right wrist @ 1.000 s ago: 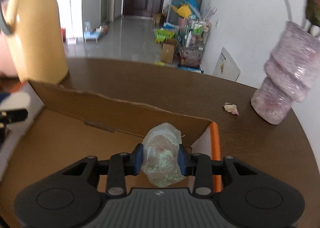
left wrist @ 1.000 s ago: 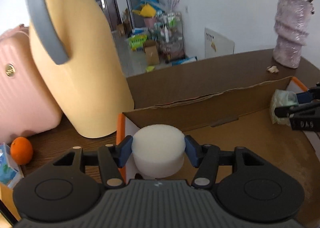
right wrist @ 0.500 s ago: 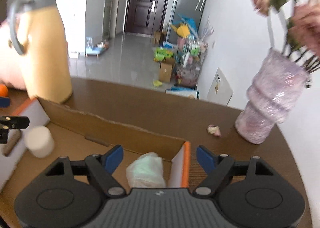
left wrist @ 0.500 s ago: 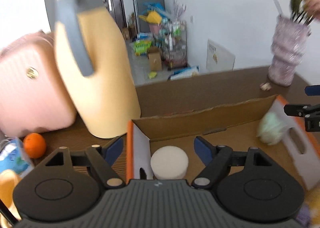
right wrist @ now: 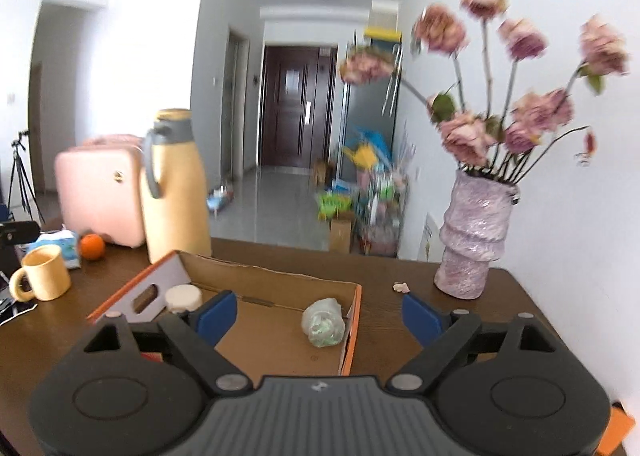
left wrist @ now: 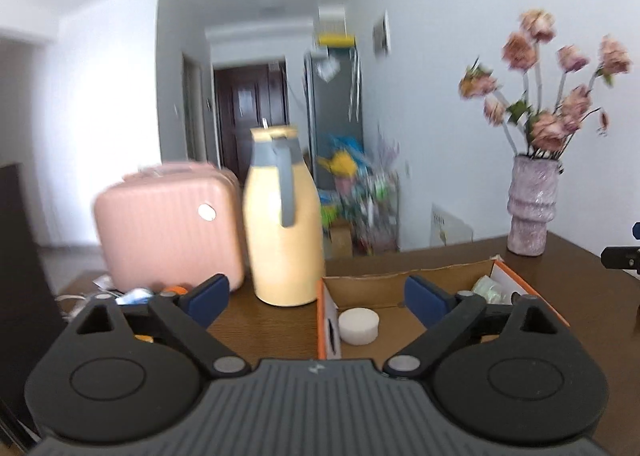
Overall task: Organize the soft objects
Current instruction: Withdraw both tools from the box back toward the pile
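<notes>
Both soft items sit inside the shallow brown cardboard box with orange-edged flaps (right wrist: 256,332) on the dark brown wooden desk (right wrist: 400,272), and both claws are clear of them. The left gripper (left wrist: 316,298) has its blue pads spread wide and opening further, nothing between them; the white round foam puck (left wrist: 359,325) lies ahead of and below it, just right of its centre line, in the box's left end beside the white end flap with the handle slot. The right gripper (right wrist: 320,314) is likewise spread and opening, empty; the crumpled pale-green soft wad in clear plastic (right wrist: 324,322) lies ahead and below, almost on its centre line, tucked against the box's right end wall. The puck is flat side down with no long axis; the wad stands slightly taller than wide. Judgement: the 2 items look placed, so the box step seems done. If either needs a re-grip, the left claw is nearer the puck and the right nearer the wad. Off the box: a tall cream-yellow jug with grey handle (left wrist: 284,228) near the far left box corner, and a lilac textured vase of dried pink flowers (right wrist: 474,234) at the desk's far right edge.
</notes>
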Available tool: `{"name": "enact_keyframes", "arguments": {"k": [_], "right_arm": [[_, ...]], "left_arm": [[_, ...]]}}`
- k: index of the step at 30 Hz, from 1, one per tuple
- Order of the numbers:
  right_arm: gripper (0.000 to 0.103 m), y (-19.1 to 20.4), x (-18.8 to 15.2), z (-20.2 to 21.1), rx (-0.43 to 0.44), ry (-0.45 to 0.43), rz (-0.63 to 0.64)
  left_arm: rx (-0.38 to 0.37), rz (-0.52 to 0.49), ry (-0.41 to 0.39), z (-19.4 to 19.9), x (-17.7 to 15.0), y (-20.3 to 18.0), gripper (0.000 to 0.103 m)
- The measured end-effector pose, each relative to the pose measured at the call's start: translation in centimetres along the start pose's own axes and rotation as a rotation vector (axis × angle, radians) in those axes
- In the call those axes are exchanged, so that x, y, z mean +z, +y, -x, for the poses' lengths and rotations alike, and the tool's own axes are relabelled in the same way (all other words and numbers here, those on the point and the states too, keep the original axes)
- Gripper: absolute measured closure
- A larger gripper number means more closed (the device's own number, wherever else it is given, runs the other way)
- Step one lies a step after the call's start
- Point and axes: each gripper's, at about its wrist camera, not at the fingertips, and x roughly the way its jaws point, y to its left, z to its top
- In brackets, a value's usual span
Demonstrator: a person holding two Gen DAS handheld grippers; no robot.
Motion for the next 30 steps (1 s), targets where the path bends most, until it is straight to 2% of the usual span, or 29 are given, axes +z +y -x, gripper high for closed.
{"name": "enact_keyframes", "arguments": {"k": [3, 8, 10, 13, 18, 23, 26, 30], "right_arm": [[0.013, 1.3, -3.1, 4.2, -0.007, -0.075, 0.005], [0.010, 3.2, -8.0, 10.3, -0.002, -0.170, -0.029], [0.004, 4.4, -10.2, 12.4, -0.016, -0.208, -0.024], [0.004, 6.1, -13.0, 15.1, -0.034, -0.226, -0.008], [0.002, 7.9, -17.4, 19.6, 0.010, -0.218, -0.088], [0.002, 10.5, -21.8, 22.0, -0.032, -0.217, -0.083], [0.002, 11.1, -23.0, 22.4, -0.029, -0.198, -0.081], [0.003, 10.9, -22.9, 21.9, 0.004, -0.176, -0.112]], "left_arm": [[0.021, -0.014, -0.093, 5.1, -3.6, 0.0, 0.003], [0.031, -0.003, -0.147, 11.4, -9.0, -0.1, 0.000], [0.039, -0.006, -0.171, 13.4, -10.7, -0.2, 0.000], [0.027, -0.021, -0.195, 16.3, -13.6, -0.6, 0.000], [0.028, -0.011, -0.173, 20.8, -18.1, -0.8, 0.000], [-0.002, 0.013, -0.110, 23.7, -21.9, -0.5, 0.000], [0.003, -0.002, -0.088, 24.0, -22.9, -0.6, 0.000], [0.006, 0.020, -0.075, 23.4, -22.9, -0.4, 0.000]]}}
